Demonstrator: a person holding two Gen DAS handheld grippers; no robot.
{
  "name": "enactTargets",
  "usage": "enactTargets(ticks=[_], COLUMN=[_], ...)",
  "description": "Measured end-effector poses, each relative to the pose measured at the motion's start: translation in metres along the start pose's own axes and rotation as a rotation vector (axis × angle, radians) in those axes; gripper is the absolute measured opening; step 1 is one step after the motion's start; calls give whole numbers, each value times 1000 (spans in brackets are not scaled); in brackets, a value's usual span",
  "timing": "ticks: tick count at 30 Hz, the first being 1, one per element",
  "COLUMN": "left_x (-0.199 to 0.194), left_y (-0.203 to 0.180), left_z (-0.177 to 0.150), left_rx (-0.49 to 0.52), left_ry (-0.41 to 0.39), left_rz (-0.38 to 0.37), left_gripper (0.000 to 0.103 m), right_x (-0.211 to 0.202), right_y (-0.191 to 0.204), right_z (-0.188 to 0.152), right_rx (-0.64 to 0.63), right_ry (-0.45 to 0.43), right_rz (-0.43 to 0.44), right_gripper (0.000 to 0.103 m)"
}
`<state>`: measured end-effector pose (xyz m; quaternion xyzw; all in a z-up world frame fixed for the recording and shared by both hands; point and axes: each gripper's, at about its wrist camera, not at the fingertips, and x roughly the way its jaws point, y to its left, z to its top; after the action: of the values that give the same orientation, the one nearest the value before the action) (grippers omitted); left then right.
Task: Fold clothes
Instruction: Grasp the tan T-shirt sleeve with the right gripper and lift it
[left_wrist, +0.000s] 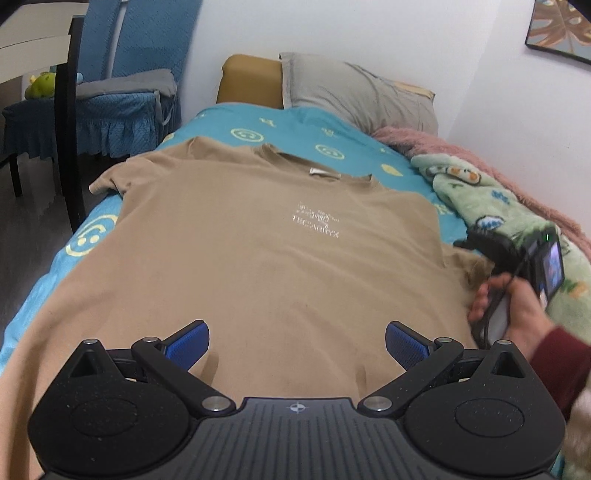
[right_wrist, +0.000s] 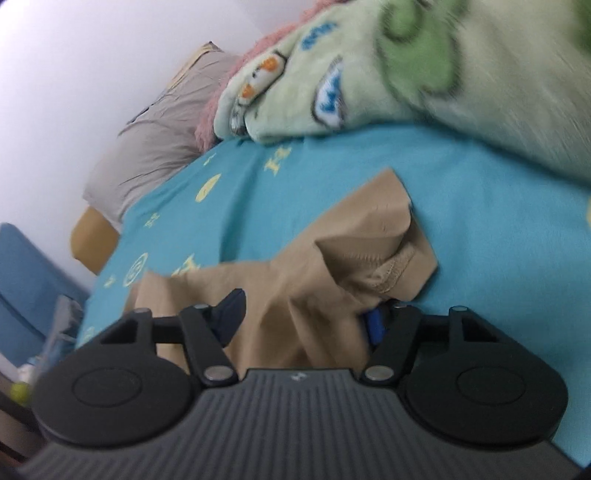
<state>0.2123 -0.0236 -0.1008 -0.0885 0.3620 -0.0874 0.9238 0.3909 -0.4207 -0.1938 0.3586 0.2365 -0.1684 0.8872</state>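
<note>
A tan T-shirt (left_wrist: 258, 258) lies flat, front up, on a blue sheet (left_wrist: 295, 129) over the bed, collar toward the grey pillow (left_wrist: 354, 92). The left gripper (left_wrist: 297, 345) hovers above the shirt's lower part, jaws wide, nothing between the blue pads. The right gripper (right_wrist: 301, 319) sits at the shirt's sleeve (right_wrist: 373, 251), jaws about half open with bunched fabric between them; whether the pads press on it cannot be told. A green blanket (right_wrist: 443, 74) lies just beside.
</note>
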Motion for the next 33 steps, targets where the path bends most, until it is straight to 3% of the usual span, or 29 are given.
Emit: enactTargets(ticks=[1,2,9,15,19,24,27,33], left_x=[2,2,-7,-30,-47,-62,-60,-51], left_y=[0,-1,2,7,18,38,48,67], left_z=[0,0,4,11,18,18,20,23], left_rx=[1,0,-33,-50,-84,-105,-139,-172], left_ry=[2,2,-36,-89,-124,-192,-187,-165], left_rz=[3,5,7,37,54,93,115,121], left_gripper=[103,103,103,103,103,103,103,103], right_x=[3,6,-41,-95,-120,-120,-111,-79], right_y=[0,1,43,120,176,240,267,298], right_z=[4,7,34,44,27,-26,-73,-144], right_rx=[-13,-22,-212,-411,-546,-787,-939,-1009], right_ry=[5,22,-55,-115,-134,-111,-99,-11], right_rz=[-29,-67,-35,9,38,7,19,81], right_gripper=[19,9,8,8,8,8,9,9])
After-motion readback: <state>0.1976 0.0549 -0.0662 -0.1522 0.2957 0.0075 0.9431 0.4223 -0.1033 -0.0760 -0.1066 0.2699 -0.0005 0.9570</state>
